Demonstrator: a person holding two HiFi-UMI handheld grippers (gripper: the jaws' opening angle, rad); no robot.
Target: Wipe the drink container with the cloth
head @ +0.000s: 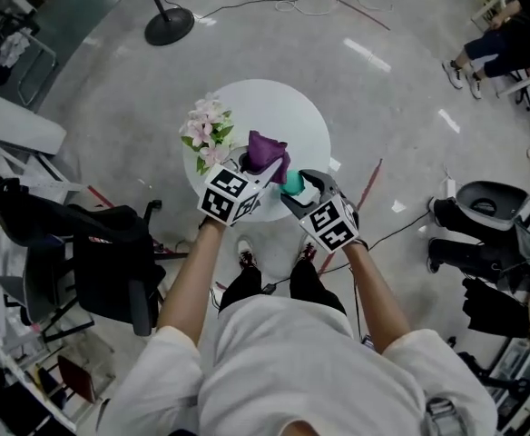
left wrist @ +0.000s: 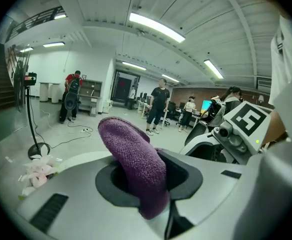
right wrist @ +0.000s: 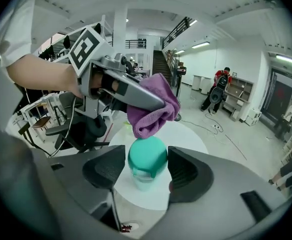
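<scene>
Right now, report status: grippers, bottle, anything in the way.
Left gripper shut on cloth. Right gripper open around bottle on table. Cloth just above it. Flowers off to one side.

Cloth (left wrist: pixel 136 164) nubby, matt terry weave; drink container (right wrist: pixel 147 158) smooth teal plastic; floor (head: pixel 383 107) polished, glossy

Bright ceiling strips (left wrist: pixel 155 26) — fisheye-darkened edges

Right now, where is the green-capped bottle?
In the right gripper view, the bottle stands on the table between the open jaws of the right claw, under the purple cloth.
</scene>
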